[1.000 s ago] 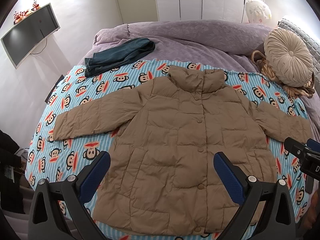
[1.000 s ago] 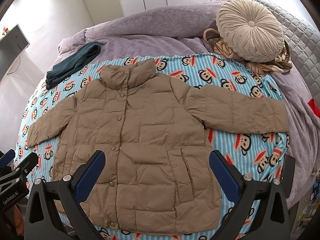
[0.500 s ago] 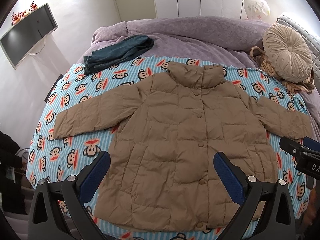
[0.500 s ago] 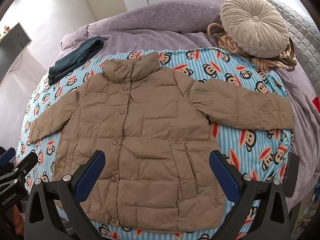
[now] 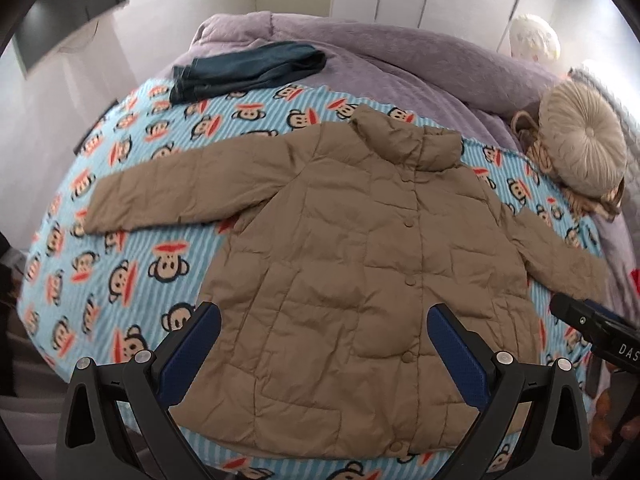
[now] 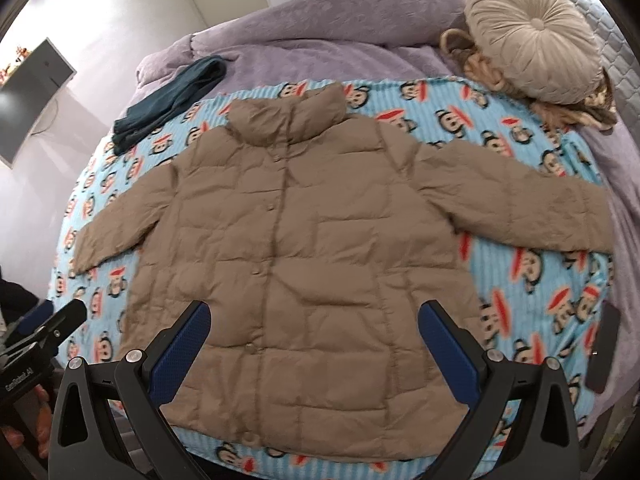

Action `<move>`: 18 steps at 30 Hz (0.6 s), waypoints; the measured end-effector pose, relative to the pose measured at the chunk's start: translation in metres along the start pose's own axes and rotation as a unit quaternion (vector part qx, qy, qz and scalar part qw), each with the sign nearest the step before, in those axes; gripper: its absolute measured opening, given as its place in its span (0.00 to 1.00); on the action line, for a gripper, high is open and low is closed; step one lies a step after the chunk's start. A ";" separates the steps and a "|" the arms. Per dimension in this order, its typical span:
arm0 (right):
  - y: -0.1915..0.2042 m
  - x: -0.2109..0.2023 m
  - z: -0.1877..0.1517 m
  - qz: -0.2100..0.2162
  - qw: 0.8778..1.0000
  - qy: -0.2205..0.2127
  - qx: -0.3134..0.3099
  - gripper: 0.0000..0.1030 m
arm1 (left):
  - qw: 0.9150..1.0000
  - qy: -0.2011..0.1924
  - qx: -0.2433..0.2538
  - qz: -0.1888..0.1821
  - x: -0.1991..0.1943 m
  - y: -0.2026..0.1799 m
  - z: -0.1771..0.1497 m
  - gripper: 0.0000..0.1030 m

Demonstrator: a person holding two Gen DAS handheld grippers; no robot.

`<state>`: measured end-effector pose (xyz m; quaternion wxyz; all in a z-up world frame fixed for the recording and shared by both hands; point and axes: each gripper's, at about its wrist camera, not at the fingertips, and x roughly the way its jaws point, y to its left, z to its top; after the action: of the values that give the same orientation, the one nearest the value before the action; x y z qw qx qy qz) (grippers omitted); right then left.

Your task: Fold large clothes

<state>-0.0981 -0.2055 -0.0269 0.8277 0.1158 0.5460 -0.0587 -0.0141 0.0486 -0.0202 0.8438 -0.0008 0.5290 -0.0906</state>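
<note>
- The tan puffer jacket (image 5: 372, 256) lies flat, buttoned, sleeves spread toward 9 and 3 o'clock on the bed (image 5: 132, 240).
- Both the left tool (image 5: 324, 332) and right tool (image 6: 314, 330) hover released, empty.
- Folding seems unstarted; next, likely grasp a sleeve cuff.

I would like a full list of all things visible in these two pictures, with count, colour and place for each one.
puffer jacket: one, tan, spread flat and buttoned on the blanket, both sleeves out
blanket: one, light blue with monkey faces, under the jacket
bedspread: one, lilac, at the far end of the bed
folded jeans: one, dark blue-green, far left, partly on the blanket
round cushion: one, beige, far right corner
braided item: one, tan, under the cushion
phone: one, dark, right edge of the bed
screen: one, dark, on the left wall
left hand-held gripper: open, empty, above the hem
right hand-held gripper: open, empty, above the hem
</note>
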 end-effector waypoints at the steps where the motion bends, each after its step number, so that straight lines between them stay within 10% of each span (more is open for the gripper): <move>1: 0.004 0.002 0.000 0.002 1.000 0.001 -0.001 1.00 | 1.000 0.000 -0.010 -0.007 0.004 0.013 0.001 1.00; 18: 0.111 0.121 -0.002 0.048 0.995 0.086 0.027 1.00 | 0.972 0.007 -0.226 -0.059 0.166 0.268 0.043 1.00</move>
<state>-0.0270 -0.0942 -0.1245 0.7758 0.1691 0.6075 -0.0234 0.1357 0.2828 -0.1752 0.8114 -0.2221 0.5404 -0.0180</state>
